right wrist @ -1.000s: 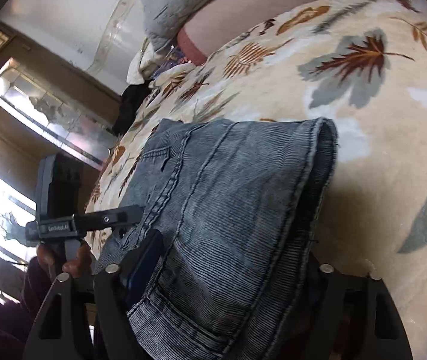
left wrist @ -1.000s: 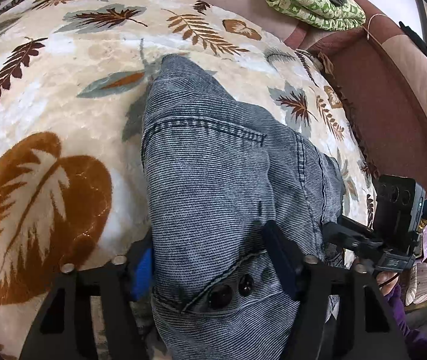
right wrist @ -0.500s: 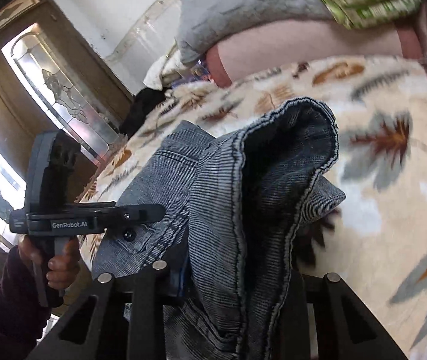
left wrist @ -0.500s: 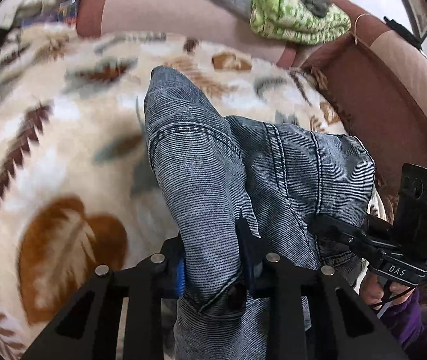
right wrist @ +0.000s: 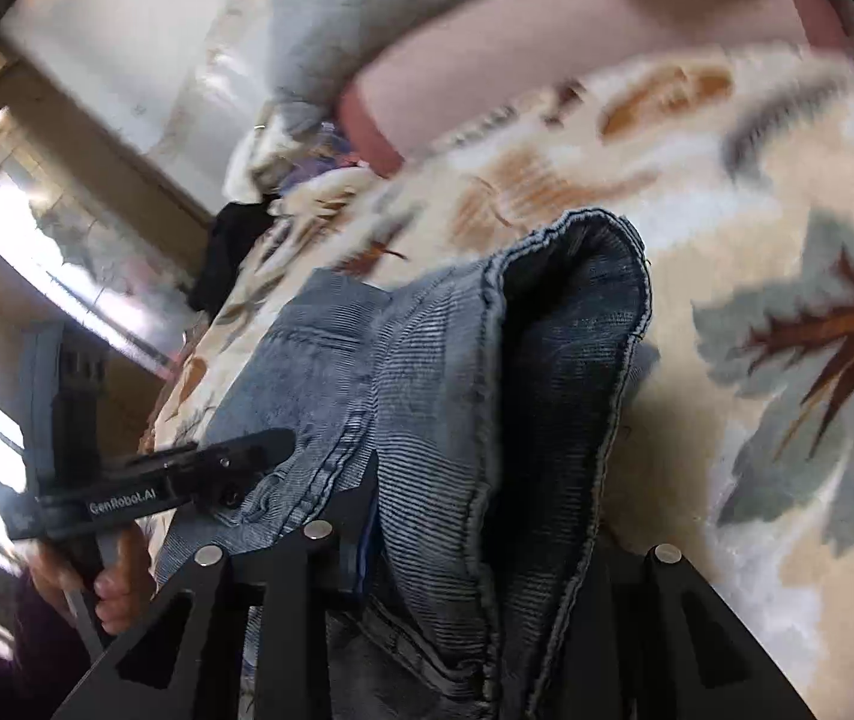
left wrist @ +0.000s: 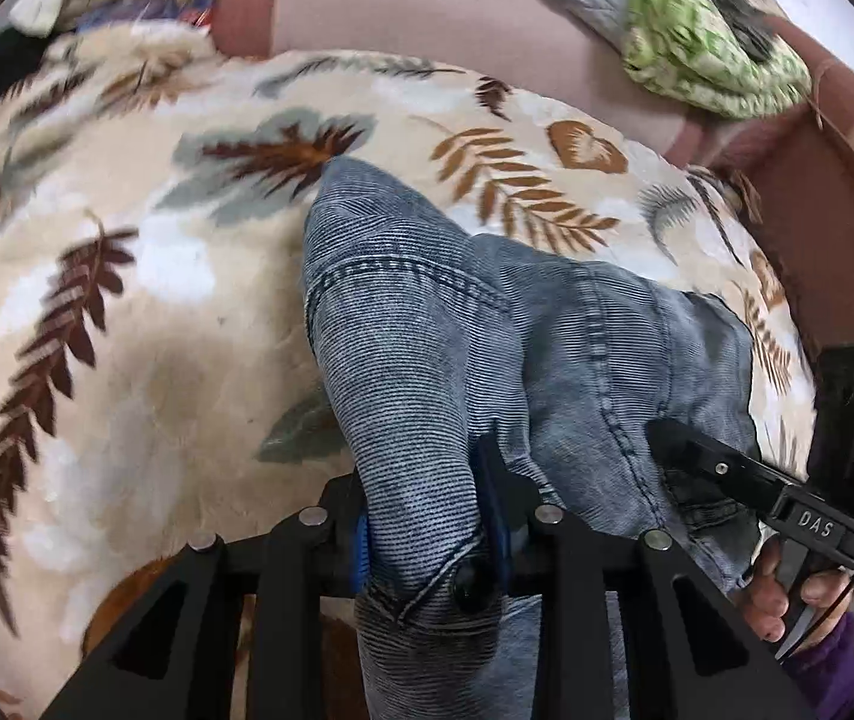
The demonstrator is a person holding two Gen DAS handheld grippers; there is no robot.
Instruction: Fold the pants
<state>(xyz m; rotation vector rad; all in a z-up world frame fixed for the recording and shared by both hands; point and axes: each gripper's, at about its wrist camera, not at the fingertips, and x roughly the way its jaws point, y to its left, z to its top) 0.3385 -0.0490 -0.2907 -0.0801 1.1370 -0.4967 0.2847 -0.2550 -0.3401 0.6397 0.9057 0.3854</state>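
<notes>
Blue-grey denim pants (left wrist: pixel 427 330) lie folded on a leaf-print blanket (left wrist: pixel 127 300), with their near edge lifted. My left gripper (left wrist: pixel 427 498) pinches the waistband corner by the dark button, and its jaws are opening a little while the denim stays between the pads. My right gripper (right wrist: pixel 481 528) holds a bunched fold of the pants (right wrist: pixel 427 372) by the hem; its jaws are easing open too, and its right finger is hidden by cloth. Each view shows the other gripper from the side, the right gripper (left wrist: pixel 727 468) and the left gripper (right wrist: pixel 271 444), both against the denim.
The blanket (right wrist: pixel 757 210) covers a sofa seat with a pink-brown backrest (left wrist: pixel 427 0) beyond and a brown armrest (left wrist: pixel 817 210) to the right. A green patterned cloth (left wrist: pixel 709 48) and a grey cloth (right wrist: pixel 355 18) lie on the backrest. A glass door (right wrist: pixel 37 210) stands at the left.
Both grippers closed on the near edge of the pants, lifted it and carried it forward across the blanket. The flat denim is now bunched into raised folds.
</notes>
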